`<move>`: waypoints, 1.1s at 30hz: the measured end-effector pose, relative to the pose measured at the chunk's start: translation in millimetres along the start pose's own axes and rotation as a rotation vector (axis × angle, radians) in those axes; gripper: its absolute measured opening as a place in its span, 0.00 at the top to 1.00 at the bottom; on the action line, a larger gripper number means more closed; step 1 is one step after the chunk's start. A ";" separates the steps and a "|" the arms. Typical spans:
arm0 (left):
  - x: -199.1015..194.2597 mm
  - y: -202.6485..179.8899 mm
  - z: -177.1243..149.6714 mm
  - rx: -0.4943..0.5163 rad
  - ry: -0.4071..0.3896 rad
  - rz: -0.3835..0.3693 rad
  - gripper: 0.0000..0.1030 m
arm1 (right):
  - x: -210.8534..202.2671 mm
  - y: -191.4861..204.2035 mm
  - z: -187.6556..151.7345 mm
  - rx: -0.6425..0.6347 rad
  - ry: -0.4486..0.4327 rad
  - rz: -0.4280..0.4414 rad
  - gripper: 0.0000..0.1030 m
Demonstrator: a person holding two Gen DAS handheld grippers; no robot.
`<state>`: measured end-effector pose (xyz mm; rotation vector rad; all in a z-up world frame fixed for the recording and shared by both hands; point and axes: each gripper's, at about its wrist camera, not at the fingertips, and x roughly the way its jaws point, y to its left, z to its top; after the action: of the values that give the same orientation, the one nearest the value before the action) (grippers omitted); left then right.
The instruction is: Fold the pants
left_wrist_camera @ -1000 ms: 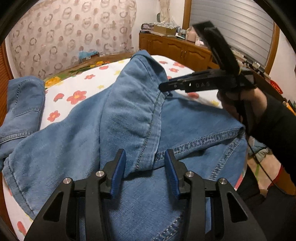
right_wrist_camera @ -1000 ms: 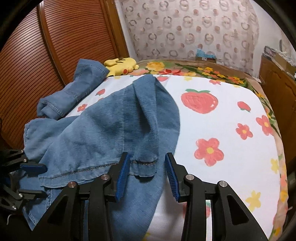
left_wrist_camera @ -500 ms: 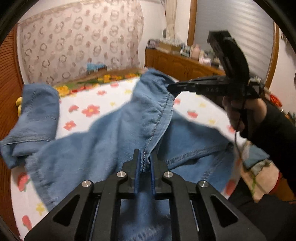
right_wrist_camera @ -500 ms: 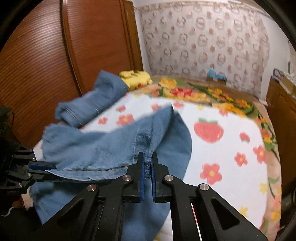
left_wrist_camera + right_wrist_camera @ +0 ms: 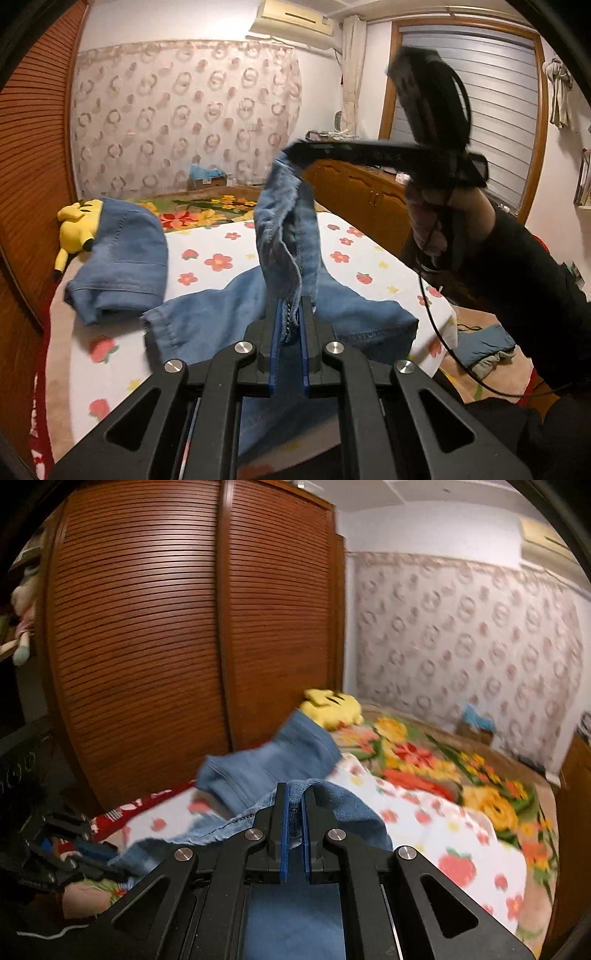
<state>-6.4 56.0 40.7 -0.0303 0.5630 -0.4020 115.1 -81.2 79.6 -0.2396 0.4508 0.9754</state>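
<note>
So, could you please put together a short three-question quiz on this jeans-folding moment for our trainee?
1. True or false: the left gripper is open and clear of the jeans.
2. Multiple choice: where is the yellow plush toy? A) on the floor. B) at the far end of the bed, beside the other folded denim piece. C) on the wooden cabinet.
3. Fill in the blank: the right gripper is shut on the ____.

Key: 1 false, since it is shut on the jeans' edge. 2 B. 3 jeans.
</note>
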 end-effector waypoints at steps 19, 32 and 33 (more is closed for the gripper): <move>13.3 49.5 -70.9 -0.135 0.167 0.091 0.89 | 74.7 -3.1 -14.8 -0.002 0.168 0.068 0.76; 37.5 39.0 -38.4 -0.091 0.119 0.141 0.51 | -11.9 -6.3 -81.3 0.112 0.167 -0.147 0.57; 39.2 36.7 -36.9 -0.086 0.118 0.139 0.51 | -18.1 -7.1 -87.6 0.124 0.167 -0.156 0.57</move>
<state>17.7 78.0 -15.8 -0.0505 0.6942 -0.2453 89.7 -132.9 10.8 -0.2419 0.6340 0.7752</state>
